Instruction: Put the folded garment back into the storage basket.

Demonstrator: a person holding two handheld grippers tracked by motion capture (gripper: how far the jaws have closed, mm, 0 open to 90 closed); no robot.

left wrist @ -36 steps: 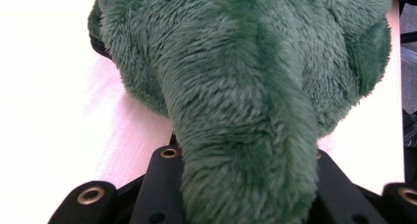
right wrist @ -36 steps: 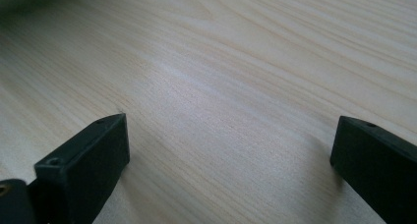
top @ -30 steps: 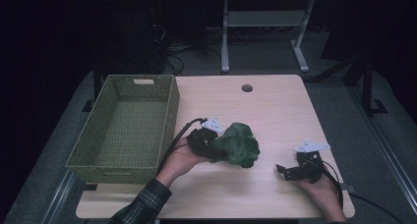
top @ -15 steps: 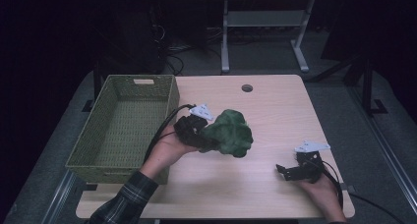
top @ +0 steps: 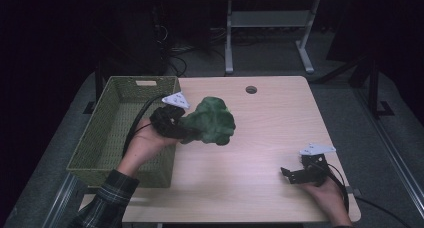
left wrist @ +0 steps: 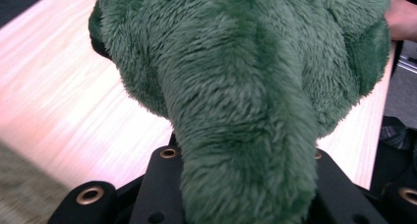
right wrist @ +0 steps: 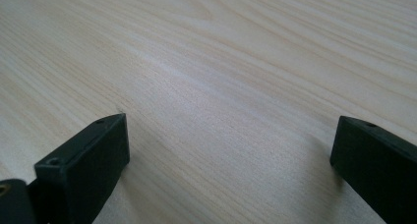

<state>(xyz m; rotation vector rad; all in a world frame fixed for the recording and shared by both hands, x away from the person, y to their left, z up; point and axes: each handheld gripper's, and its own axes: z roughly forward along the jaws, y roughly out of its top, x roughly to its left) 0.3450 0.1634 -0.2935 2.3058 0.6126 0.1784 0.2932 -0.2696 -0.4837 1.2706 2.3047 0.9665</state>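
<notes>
A green plush toy [top: 210, 121] hangs in the air above the table, just right of the basket. My left gripper [top: 186, 132] is shut on it, held up by a hand in a plaid sleeve. In the left gripper view the plush toy [left wrist: 246, 86] bulges out over the jaws and hides their tips. My right gripper [top: 288, 175] rests on the table near the front right corner, jaws open and pointing left. In the right gripper view my right gripper [right wrist: 231, 155] has only bare wood between its two black fingers [right wrist: 93, 155].
A woven green basket [top: 95, 153] stands at the table's left side, with nothing visible inside. The light wooden table [top: 270, 128] has a round cable hole [top: 251, 89] near its far edge. Dark floor, cables and a white desk frame lie beyond.
My left gripper has lifted the plush toy off the table and carried it up and left, toward the basket. The right gripper has not moved.
</notes>
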